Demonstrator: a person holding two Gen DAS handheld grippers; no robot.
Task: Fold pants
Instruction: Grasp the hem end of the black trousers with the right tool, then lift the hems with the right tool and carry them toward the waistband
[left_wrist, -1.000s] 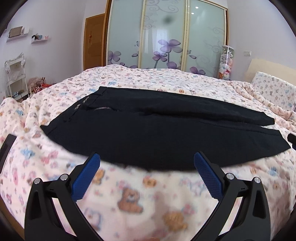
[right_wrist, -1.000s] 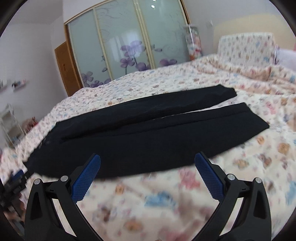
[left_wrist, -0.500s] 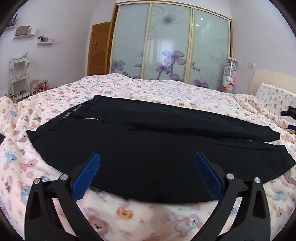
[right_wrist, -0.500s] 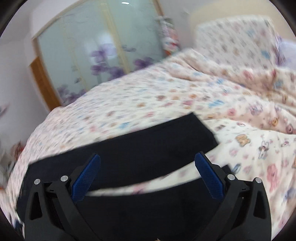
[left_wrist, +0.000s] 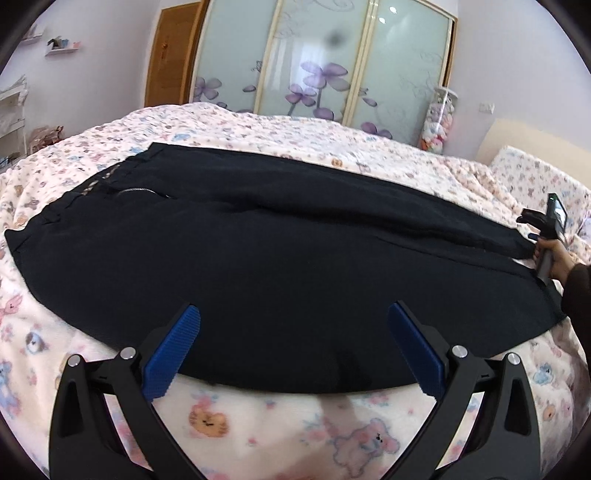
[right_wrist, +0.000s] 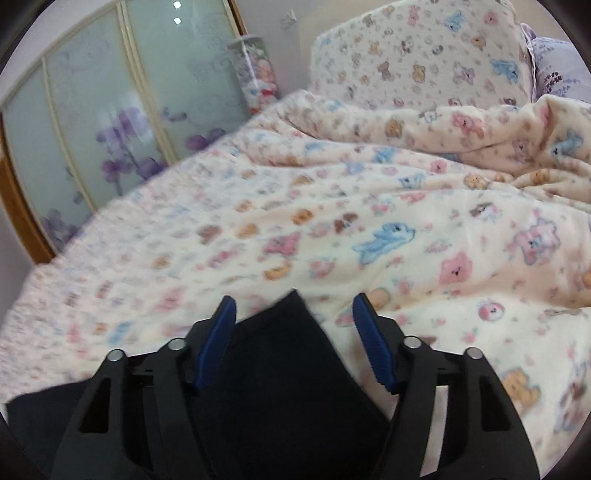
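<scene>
Black pants (left_wrist: 277, 258) lie flat across the bed, waistband at the left, legs running right. My left gripper (left_wrist: 293, 332) is open and empty, hovering over the near edge of the near leg. My right gripper (right_wrist: 293, 314) is open, its blue fingers either side of the far leg's hem corner (right_wrist: 291, 332), not closed on it. In the left wrist view the right gripper (left_wrist: 543, 236) shows at the far right by the leg ends, held by a hand.
The bed is covered by a cream blanket with a bear print (right_wrist: 406, 229). A pillow (right_wrist: 417, 55) stands at the head. Sliding wardrobe doors with purple flowers (left_wrist: 314, 62) stand behind the bed, with a wooden door (left_wrist: 170, 55) to the left.
My left gripper moved forward over the near leg's edge. My right gripper swung right and down to the far leg's hem, and its fingers have narrowed around the corner.
</scene>
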